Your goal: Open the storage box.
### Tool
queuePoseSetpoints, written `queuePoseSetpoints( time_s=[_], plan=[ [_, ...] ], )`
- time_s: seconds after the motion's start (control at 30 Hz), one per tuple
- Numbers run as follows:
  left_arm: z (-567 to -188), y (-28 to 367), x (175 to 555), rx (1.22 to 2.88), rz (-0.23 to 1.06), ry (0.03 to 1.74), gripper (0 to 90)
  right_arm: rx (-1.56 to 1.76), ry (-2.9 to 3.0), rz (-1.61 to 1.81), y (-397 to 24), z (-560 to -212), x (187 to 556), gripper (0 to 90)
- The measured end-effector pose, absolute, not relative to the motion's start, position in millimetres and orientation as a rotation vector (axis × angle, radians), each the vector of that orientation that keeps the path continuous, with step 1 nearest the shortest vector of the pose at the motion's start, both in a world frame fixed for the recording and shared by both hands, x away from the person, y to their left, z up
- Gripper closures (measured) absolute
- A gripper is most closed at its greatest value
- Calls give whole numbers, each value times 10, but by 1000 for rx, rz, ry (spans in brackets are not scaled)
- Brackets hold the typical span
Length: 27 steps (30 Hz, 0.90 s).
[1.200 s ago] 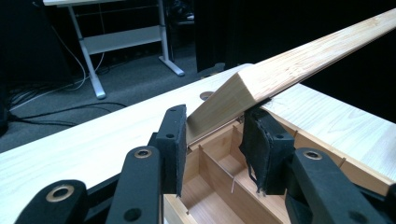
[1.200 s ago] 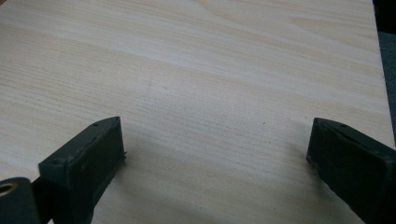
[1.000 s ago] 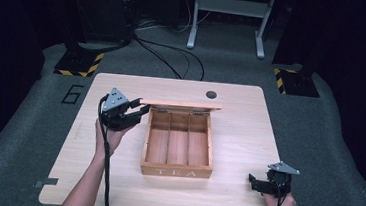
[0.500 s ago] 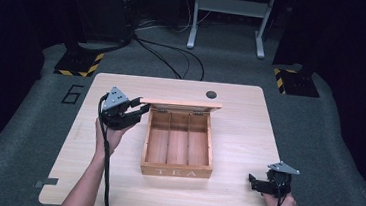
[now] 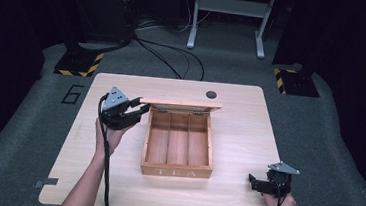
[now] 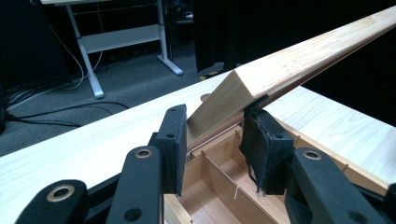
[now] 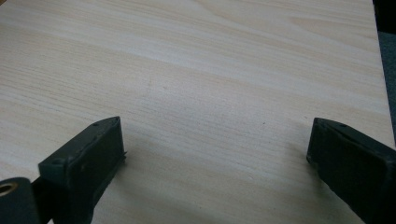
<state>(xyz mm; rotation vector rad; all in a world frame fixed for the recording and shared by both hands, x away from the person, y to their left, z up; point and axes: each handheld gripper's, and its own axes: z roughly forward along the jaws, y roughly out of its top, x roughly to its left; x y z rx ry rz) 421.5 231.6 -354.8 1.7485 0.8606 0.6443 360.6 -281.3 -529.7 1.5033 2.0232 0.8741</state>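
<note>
Two grippers: I have the left gripper (image 5: 137, 110) at the tea box's lid and the right gripper (image 5: 259, 184) idle near the table's right front corner.
Left jaws: they straddle the left end of the lid (image 6: 299, 60), one pad on each face. In the left gripper view both pads look to touch the wood, so I read them as clamped on it, though a hairline gap at the left pad can't be ruled out.
Why held so: I judge I'm gripping the lid's end to swing it on its hinges; the lid stands raised along the box's far edge, tilted and not fully laid back.
Right jaws: wide apart over bare wood, holding nothing, and well clear of the box so they don't crowd the lid's arc.
Tea box (image 5: 176, 171): it sits mid-table, front face lettered TEA, with three long compartments that look empty.
Table (image 5: 240, 118): light wood; a small dark round spot (image 5: 211, 94) lies beyond the lid, apart from it.
Surroundings: grey floor, black cables (image 5: 174, 64) and a white metal frame (image 5: 229, 14) behind the table.
In the way: nothing near the lid that I can see; my left cable (image 5: 106, 166) trails along the forearm, away from the box.
</note>
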Motion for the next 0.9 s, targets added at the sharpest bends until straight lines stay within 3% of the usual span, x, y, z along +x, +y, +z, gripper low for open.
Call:
queuePoseSetpoints(
  time_s=[0.9],
  plan=[
    [-3557,2316,4211,1742,646,858,607,1503,2023,874,-2812,-5297,3606,34]
  ],
)
